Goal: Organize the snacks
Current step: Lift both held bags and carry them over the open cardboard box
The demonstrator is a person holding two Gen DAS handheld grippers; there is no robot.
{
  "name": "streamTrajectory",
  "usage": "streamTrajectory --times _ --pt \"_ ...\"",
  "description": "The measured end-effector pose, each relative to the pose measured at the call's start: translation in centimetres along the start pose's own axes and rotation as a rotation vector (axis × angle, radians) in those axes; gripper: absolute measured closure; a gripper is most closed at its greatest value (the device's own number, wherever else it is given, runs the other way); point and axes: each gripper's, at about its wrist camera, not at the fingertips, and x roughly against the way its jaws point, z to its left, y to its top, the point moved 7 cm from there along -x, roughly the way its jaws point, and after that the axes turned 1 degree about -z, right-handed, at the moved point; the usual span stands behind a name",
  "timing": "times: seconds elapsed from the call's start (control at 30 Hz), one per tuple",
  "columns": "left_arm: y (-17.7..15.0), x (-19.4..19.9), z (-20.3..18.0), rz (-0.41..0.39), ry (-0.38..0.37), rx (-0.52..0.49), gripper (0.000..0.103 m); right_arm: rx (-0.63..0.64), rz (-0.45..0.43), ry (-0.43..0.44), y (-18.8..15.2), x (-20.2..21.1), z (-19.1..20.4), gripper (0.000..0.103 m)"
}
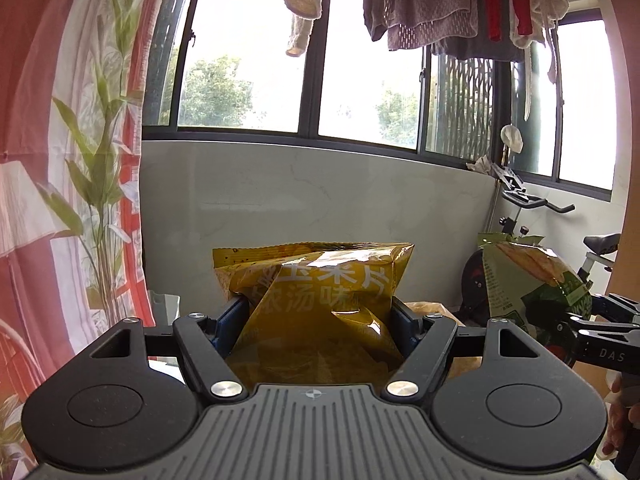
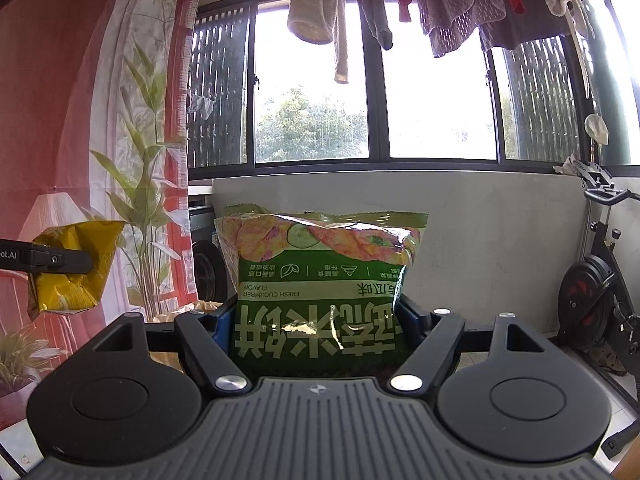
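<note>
My left gripper (image 1: 318, 312) is shut on a yellow snack bag (image 1: 316, 280) with white Chinese print and holds it up in the air, its sealed edge on top. My right gripper (image 2: 318, 314) is shut on a green cucumber-flavour snack bag (image 2: 320, 276), held upside down in the air. The green bag also shows at the right of the left wrist view (image 1: 532, 280), in the right gripper (image 1: 588, 320). The yellow bag also shows at the left of the right wrist view (image 2: 70, 268), in the left gripper (image 2: 60, 262). Both bags are held at about the same height, side by side and apart.
Ahead is a low grey wall (image 1: 320, 192) under dark-framed windows (image 2: 376, 80) with laundry (image 2: 460, 0) hanging above. A red and white curtain with a plant print (image 1: 80, 160) is at the left. An exercise bike (image 2: 600, 280) stands at the right. A brown paper bag (image 1: 432, 308) shows behind the left gripper.
</note>
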Motion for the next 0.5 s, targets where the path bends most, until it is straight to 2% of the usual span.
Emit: streamTrajectory --times 0.23,0.5 --pt "-0.3 -6.3 0.3 0.088 0.008 0.023 0.027 0.012 0.055 0.007 0.1 -5.9 0.8 0.026" --pt "-1.7 -12.3 1.8 0.172 0.034 0.006 0.027 0.002 0.149 -0.008 -2.1 -11.7 1.0 0.026"
